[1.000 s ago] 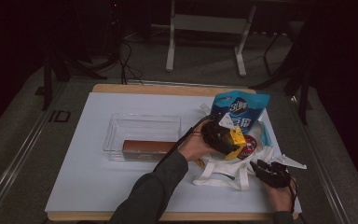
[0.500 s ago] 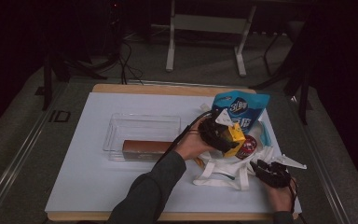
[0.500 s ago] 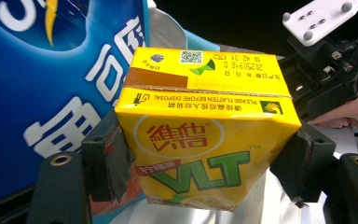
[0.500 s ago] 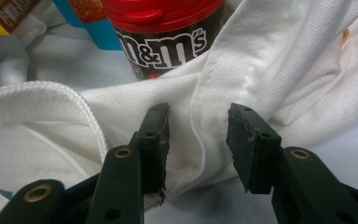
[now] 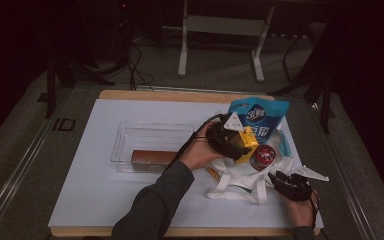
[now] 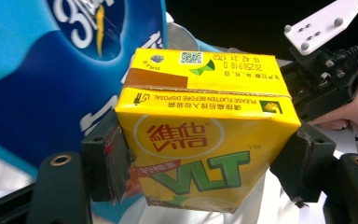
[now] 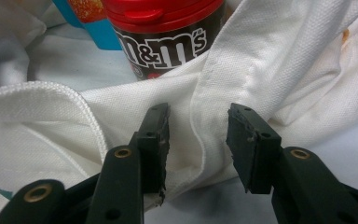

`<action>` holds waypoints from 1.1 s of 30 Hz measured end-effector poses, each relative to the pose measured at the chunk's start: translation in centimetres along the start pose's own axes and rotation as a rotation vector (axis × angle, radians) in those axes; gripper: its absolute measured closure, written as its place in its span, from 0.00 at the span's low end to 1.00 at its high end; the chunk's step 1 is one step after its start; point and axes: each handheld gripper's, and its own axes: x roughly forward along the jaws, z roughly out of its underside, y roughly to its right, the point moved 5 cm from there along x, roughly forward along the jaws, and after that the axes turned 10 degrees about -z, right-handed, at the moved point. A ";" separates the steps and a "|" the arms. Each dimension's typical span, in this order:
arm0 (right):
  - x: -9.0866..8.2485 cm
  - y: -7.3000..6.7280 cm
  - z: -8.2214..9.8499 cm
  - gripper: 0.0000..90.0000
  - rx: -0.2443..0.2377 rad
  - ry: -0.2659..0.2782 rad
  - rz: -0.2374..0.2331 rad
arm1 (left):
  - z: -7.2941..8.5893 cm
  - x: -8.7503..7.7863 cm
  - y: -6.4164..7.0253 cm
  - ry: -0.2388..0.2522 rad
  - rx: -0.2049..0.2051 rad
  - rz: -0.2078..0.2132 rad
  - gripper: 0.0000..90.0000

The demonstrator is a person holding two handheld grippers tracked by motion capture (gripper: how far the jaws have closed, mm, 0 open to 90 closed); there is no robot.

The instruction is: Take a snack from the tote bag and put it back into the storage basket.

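My left gripper hangs over the white cloth bag, shut on a yellow VLT lemon tea carton. In the left gripper view both pads press the sides of the carton, with the left gripper beneath it. A blue snack pouch stands behind it. Next to the carton, a red-lidded M&M's can sits in the bag's mouth. My right gripper rests at the bag's right edge. In the right gripper view the right gripper stands open astride a hem of the bag, below the can.
A clear plastic tray lies left of the bag on the white table cover, with a brown box along its near side. The bag's straps trail toward the table's front edge.
My left gripper has lifted the yellow carton a little, up and slightly away from the can. The right gripper has stayed where it was.
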 end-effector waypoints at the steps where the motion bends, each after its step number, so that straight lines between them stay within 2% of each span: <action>1: 0.0 0.0 0.0 0.65 0.000 0.000 0.000 | 0.0 -0.2 -0.1 -0.001 0.004 -0.004 0.32; 10: 0.0 0.0 0.0 0.65 0.000 0.001 -0.001 | 0.3 -2.1 -1.3 0.012 -0.018 -0.048 0.32; 20: 0.0 0.0 0.0 0.65 0.000 0.001 -0.002 | 0.9 -4.4 -2.6 0.010 -0.024 -0.099 0.32; 33: 0.0 0.0 0.0 0.65 -0.001 0.002 -0.002 | 1.7 -7.2 -3.9 0.034 -0.042 -0.147 0.32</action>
